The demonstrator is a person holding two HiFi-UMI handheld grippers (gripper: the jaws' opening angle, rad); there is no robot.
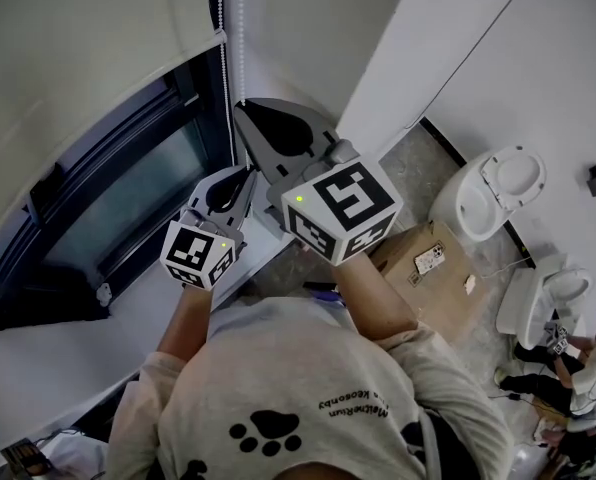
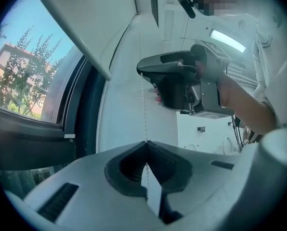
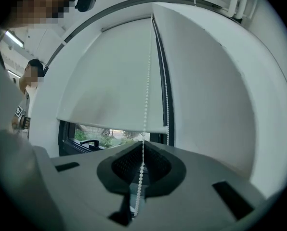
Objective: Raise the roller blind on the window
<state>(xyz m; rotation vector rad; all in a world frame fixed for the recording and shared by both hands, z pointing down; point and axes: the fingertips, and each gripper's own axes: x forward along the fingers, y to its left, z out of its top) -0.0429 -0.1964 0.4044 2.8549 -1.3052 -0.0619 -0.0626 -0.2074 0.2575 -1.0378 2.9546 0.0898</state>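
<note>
The white roller blind (image 1: pixel 68 58) hangs partway down over the dark-framed window (image 1: pixel 128 193); through the glass I see trees (image 2: pixel 23 66). Its white bead chain (image 1: pixel 240 28) runs down beside the frame. In the head view my right gripper (image 1: pixel 242 106) is the higher one, at the chain. My left gripper (image 1: pixel 246 172) sits just below it. Seen from the right gripper view, the right gripper (image 3: pixel 142 144) is shut on one strand of the bead chain (image 3: pixel 146 95), while the second strand (image 3: pixel 167 114) hangs free beside it. The left gripper (image 2: pixel 145 141) is shut on the bead chain (image 2: pixel 143 109) too, under the right gripper (image 2: pixel 182 85).
A white wall (image 1: pixel 458 38) stands to the right of the window. On the floor below lie a cardboard box (image 1: pixel 428 263) and two white toilets (image 1: pixel 488 193) (image 1: pixel 548 293). Another person (image 1: pixel 578 368) crouches at the lower right.
</note>
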